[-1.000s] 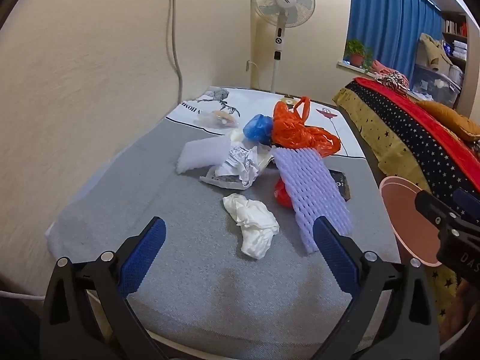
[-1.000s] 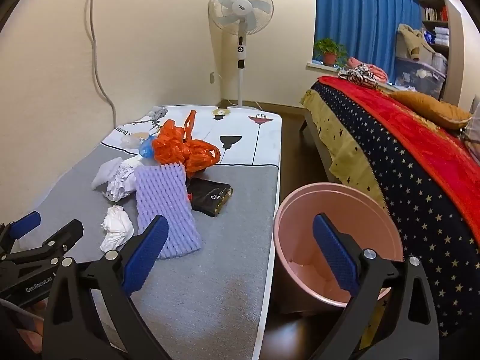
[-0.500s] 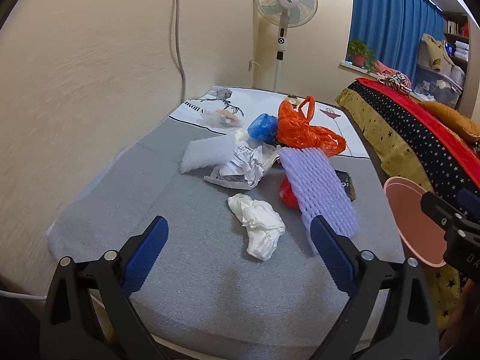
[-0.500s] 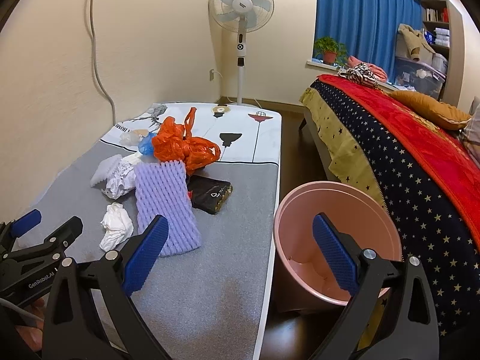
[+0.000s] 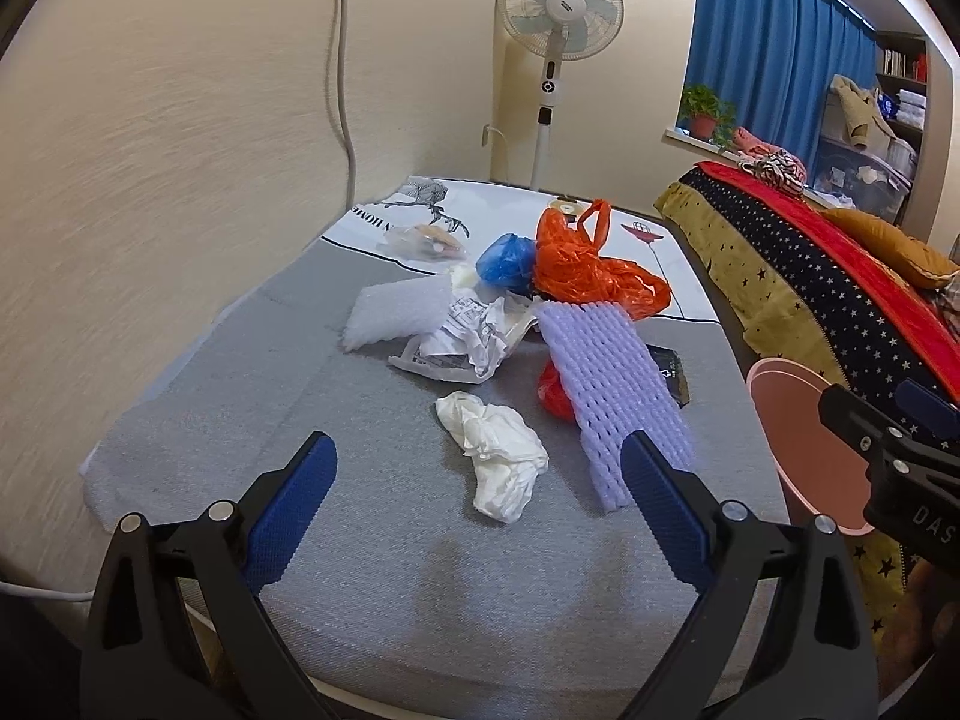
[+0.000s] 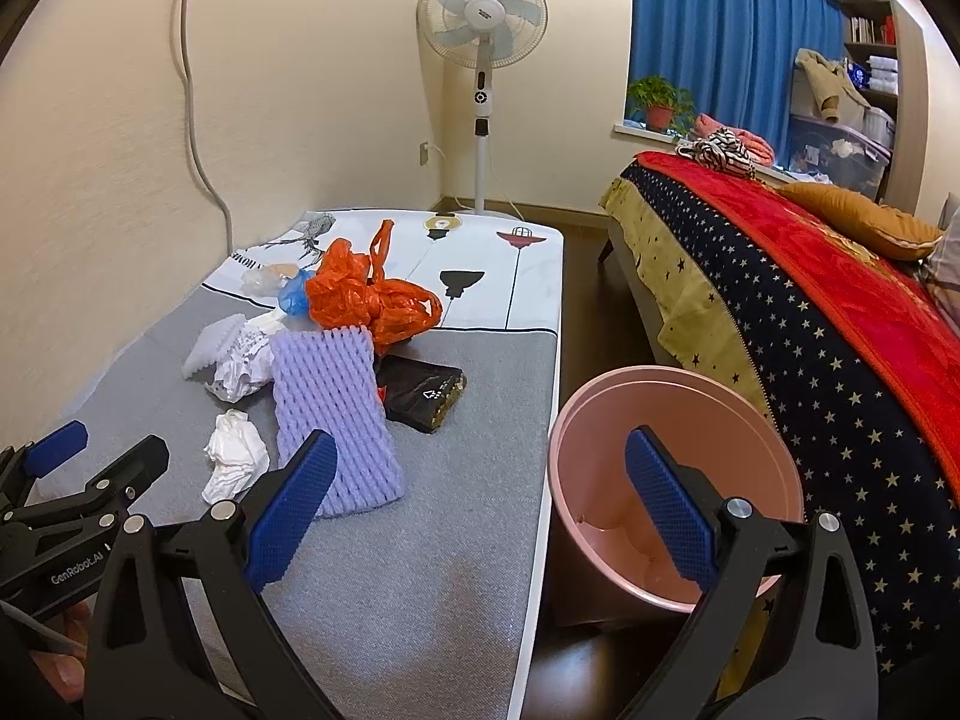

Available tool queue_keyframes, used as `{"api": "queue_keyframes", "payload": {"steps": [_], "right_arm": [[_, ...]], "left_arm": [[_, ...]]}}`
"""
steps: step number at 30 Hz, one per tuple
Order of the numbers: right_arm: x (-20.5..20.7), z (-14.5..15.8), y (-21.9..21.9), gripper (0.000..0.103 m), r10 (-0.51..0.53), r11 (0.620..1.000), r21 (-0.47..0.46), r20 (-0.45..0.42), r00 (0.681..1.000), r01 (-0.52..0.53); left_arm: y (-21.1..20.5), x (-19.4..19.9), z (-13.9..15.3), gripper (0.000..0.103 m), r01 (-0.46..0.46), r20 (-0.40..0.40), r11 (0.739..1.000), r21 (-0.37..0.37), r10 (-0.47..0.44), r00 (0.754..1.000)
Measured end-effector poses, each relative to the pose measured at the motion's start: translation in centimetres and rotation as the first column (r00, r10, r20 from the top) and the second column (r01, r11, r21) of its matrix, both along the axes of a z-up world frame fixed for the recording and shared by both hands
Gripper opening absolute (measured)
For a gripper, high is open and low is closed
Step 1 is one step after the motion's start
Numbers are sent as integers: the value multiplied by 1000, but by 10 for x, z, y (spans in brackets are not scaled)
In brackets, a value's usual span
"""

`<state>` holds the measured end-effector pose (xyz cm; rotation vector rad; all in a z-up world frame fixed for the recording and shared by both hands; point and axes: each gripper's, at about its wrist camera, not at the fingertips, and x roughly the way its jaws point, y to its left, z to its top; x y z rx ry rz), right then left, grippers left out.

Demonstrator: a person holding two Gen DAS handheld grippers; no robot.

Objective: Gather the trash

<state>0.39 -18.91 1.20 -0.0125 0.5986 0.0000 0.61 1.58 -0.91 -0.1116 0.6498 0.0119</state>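
Note:
Trash lies on a grey mat (image 5: 384, 570): a crumpled white tissue (image 5: 498, 462) (image 6: 235, 459) nearest me, a purple foam net (image 5: 612, 384) (image 6: 333, 414), crumpled paper (image 5: 474, 336), a white foam piece (image 5: 393, 315), an orange plastic bag (image 5: 588, 273) (image 6: 366, 297), a blue bag (image 5: 507, 261), a small red piece (image 5: 555, 390) and a black packet (image 6: 426, 393). My left gripper (image 5: 474, 507) is open and empty, just short of the tissue. My right gripper (image 6: 477, 510) is open and empty, over the gap between the mat and a pink bin (image 6: 672, 480) (image 5: 798, 438).
A wall with a hanging cable (image 5: 342, 78) runs along the left. A standing fan (image 6: 483, 18) is at the back. A bed with a starred red and navy cover (image 6: 810, 312) is on the right of the bin. A clear wrapper (image 5: 423, 240) lies on the white printed mat (image 6: 480, 276).
Both grippers have drifted slightly; the trash pile shows a little further right and lower in the left wrist view. Both stay open and empty. No trash has moved.

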Motion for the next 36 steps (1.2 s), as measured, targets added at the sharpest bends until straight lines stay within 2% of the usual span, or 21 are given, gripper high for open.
{"api": "queue_keyframes", "payload": {"steps": [20,36], "right_arm": [[2,1,3,95,3,1000,0,-1,1000,-3],[1,2,3,85,15,1000,9,0,1000,-15]], "left_arm": [[1,-2,2,90,6,-1,1000,-8,-6,1000],[-1,-3,3,80,12,-2,1000,-19,-12,1000]]}}
